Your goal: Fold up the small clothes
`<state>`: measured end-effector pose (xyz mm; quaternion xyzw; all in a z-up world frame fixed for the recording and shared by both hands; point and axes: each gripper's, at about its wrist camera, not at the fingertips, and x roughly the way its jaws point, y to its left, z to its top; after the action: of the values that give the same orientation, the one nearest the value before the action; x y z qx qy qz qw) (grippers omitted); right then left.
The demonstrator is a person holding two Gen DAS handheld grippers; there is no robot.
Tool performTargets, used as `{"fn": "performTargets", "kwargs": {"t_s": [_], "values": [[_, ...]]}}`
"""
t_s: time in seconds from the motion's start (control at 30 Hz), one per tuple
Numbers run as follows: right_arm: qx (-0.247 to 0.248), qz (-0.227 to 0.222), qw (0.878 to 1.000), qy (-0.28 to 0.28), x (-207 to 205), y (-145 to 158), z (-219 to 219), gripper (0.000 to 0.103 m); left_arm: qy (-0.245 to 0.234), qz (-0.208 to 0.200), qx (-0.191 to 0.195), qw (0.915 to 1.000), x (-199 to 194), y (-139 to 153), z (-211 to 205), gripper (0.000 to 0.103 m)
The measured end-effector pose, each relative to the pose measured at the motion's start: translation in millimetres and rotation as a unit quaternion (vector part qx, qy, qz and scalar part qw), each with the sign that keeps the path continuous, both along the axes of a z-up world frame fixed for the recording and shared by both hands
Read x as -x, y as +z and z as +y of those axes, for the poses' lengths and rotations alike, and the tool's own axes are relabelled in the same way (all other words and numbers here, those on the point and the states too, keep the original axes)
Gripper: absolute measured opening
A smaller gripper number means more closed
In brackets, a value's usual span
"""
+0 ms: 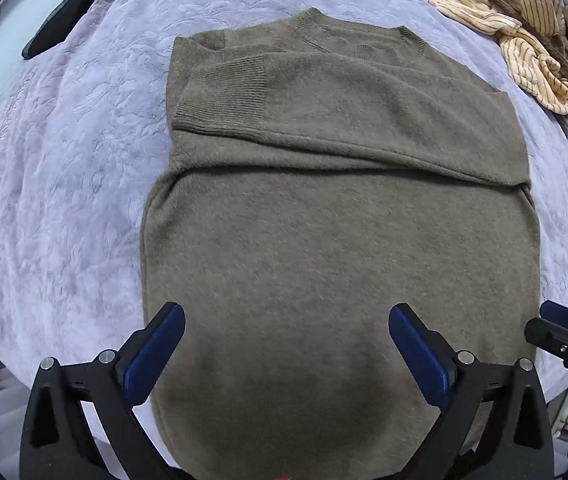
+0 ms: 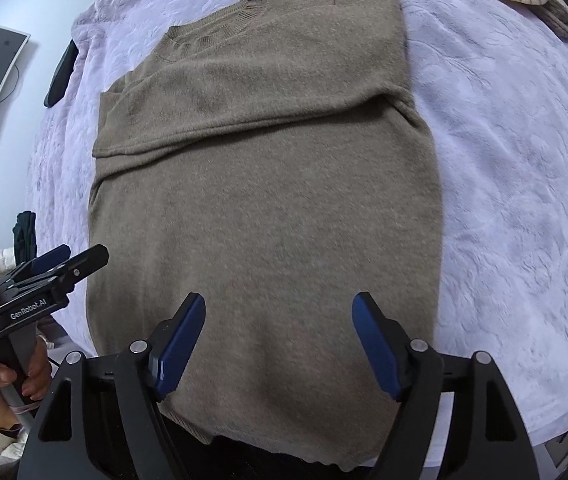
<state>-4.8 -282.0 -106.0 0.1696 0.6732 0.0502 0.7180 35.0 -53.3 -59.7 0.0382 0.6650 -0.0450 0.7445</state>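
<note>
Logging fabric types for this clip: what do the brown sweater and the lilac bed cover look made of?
Brown sweater: looks like soft knit, wool or acrylic, with a matte fuzzy nap and ribbed collar and cuff. Lilac bed cover: seems plush fleece or velvet, embossed with a leafy pattern, slight sheen.

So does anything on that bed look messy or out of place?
Only the striped cloth, heaped in a crumpled pile at the far corner. The brown sweater lies flat on the lilac bedspread, sleeves folded across.

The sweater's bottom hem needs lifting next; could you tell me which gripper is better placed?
Probably neither: the left gripper and right gripper both hover open above the sweater's lower half.
</note>
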Motion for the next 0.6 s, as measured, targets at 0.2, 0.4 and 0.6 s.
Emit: {"fn": "performTargets", "kwargs": {"t_s": [0.2, 0.4, 0.6], "values": [[-0.001, 0.016, 1.000, -0.001, 17, -6, -15, 0.081, 0.013, 0.013, -0.017, 0.9997, 19, 2, -11, 0.102], [0.006, 0.013, 1.000, 0.006, 24, -5, -18, 0.084, 0.026, 0.011, -0.031, 0.9991, 36, 11, -11, 0.102], [0.003, 0.001, 1.000, 0.002, 27, -2, -8, 0.084, 0.014, 0.006, -0.046, 0.9988, 47, 21, -4, 0.102]]}}
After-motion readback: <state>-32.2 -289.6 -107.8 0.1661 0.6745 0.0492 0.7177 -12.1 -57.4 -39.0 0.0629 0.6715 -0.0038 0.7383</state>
